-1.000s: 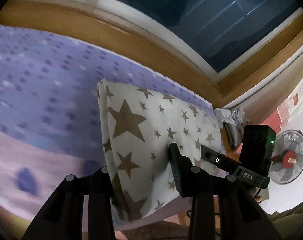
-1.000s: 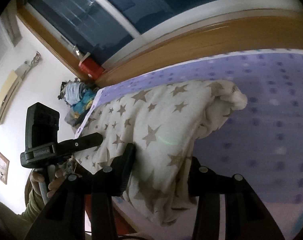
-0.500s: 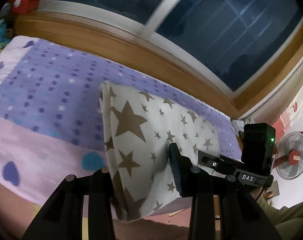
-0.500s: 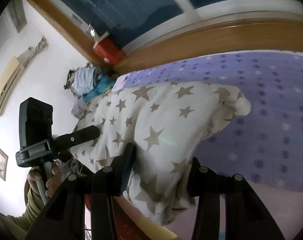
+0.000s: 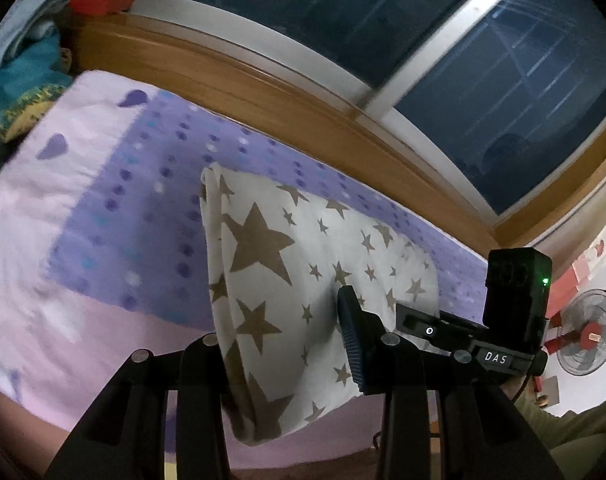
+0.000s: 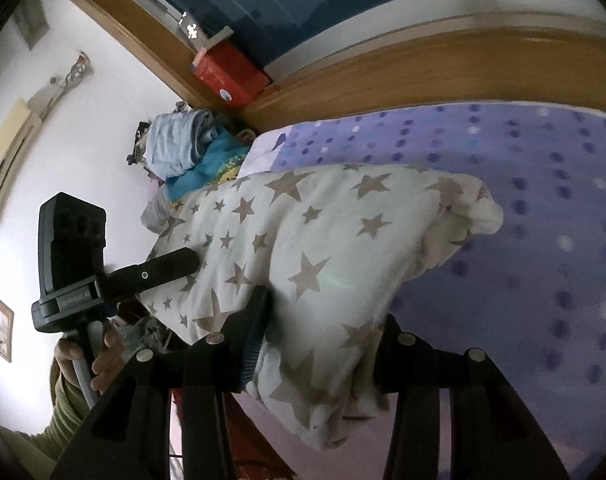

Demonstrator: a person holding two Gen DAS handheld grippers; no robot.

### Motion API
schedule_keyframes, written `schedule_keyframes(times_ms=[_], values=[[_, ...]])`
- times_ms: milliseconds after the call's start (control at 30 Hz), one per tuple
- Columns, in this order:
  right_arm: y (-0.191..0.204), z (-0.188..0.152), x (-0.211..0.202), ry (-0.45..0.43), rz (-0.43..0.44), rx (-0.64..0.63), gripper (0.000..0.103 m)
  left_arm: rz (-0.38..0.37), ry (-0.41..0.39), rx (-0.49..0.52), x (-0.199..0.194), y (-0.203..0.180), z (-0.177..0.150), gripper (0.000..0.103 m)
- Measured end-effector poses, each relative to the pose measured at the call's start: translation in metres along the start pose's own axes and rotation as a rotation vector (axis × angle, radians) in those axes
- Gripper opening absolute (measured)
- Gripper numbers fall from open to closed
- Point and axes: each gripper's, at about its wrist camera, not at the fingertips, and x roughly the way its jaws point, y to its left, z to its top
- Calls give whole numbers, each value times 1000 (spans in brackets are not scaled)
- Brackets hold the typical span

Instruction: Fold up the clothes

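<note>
Since the earlier frame both wrist views had swung toward the head of the bed, so the pile of folded clothes [image 6: 183, 148] and the red box [image 6: 231, 76] on the wooden sill came into sight, while the star-print garment [image 5: 315, 280] kept its place between the fingers. The left gripper [image 5: 283, 344] was clamped on one end of the garment, its left finger largely hidden behind the cloth. The right gripper [image 6: 323, 344] was clamped on the opposite end, its right pad buried under a bunched fold. The garment hung stretched between the two, over the near edge of the purple dotted bedsheet [image 5: 143, 208]; whether its far side touched the sheet could not be made out. The person's hand [image 6: 103, 356] on the left gripper's handle was partly cut off. Beyond the garment's right end stood a fan [image 5: 587, 332], blurred, against the wall.
</note>
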Motion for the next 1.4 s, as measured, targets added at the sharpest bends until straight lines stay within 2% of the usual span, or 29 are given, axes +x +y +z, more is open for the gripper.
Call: schedule_keyframes(times_ms=[100, 267, 533, 667, 767, 833, 933, 1033, 1133, 1233, 1333, 1400], values=[[12, 11, 22, 12, -10, -3, 43, 7, -2, -5, -3, 21, 15, 37], [34, 36, 54, 2, -50, -77, 43, 14, -6, -8, -7, 57, 44, 37], [53, 88, 108, -37, -112, -102, 43, 1, 11, 71, 3, 102, 105, 37], [52, 98, 138, -26, -169, -68, 43, 5, 64, 110, 25, 127, 118, 37], [49, 93, 158, -3, -236, -54, 43, 13, 120, 138, 49, 144, 118, 37], [45, 87, 168, 0, -273, -40, 46, -6, 126, 143, 56, 152, 115, 37], [35, 84, 167, -25, -265, 14, 52, -63, 134, 107, 52, 165, 116, 38], [36, 84, 149, -41, -289, 24, 52, -38, 116, 114, 30, 165, 113, 38], [50, 80, 114, -118, -366, -19, 54, -11, 70, 152, 1, 157, 116, 37], [60, 85, 89, -188, -364, -43, 54, -25, 22, 193, -13, 141, 132, 37], [72, 102, 98, -196, -341, -105, 54, -26, 41, 238, 6, 123, 146, 37], [70, 114, 124, -154, -321, -120, 54, -13, 81, 249, 29, 122, 146, 38]])
